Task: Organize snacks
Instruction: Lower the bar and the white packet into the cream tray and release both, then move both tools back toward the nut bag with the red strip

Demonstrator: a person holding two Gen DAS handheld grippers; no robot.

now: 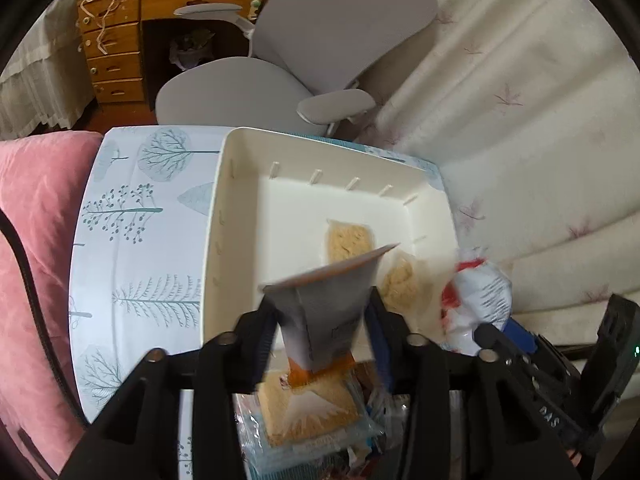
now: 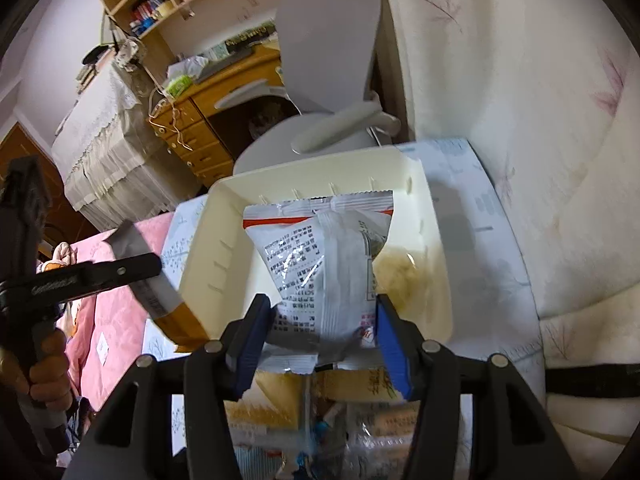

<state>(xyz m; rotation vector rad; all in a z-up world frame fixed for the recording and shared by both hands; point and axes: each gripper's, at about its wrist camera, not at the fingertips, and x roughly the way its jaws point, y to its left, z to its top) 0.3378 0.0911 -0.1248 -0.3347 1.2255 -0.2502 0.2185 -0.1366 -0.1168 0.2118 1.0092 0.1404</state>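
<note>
Above the near edge of the cream rectangular plastic bin [image 1: 236, 216], the left gripper [image 1: 320, 332] pinches a grey-and-orange foil snack pouch [image 1: 324, 312]. Beside it, the right gripper [image 2: 320, 332] clamps a white printed snack bag [image 2: 320, 264] over the bin, where two clear-wrapped beige snacks [image 1: 350, 242] lie.

Both grippers are chunky matte black plastic, built from angular struts with triangular cut-outs and round silver screw heads dotted along the top; the left gripper [image 1: 322, 320] and the right gripper [image 2: 324, 328] look like twins. The fingers [image 2: 390, 344] have bright blue ribbed pads on their inner faces, way more obvious on the right one. There's faint embossed lettering on the black frame, too small to read, a tiny green light on the right unit's body, and the left hand [image 2: 46, 376] is bare skin wrapped around a black handle.
</note>
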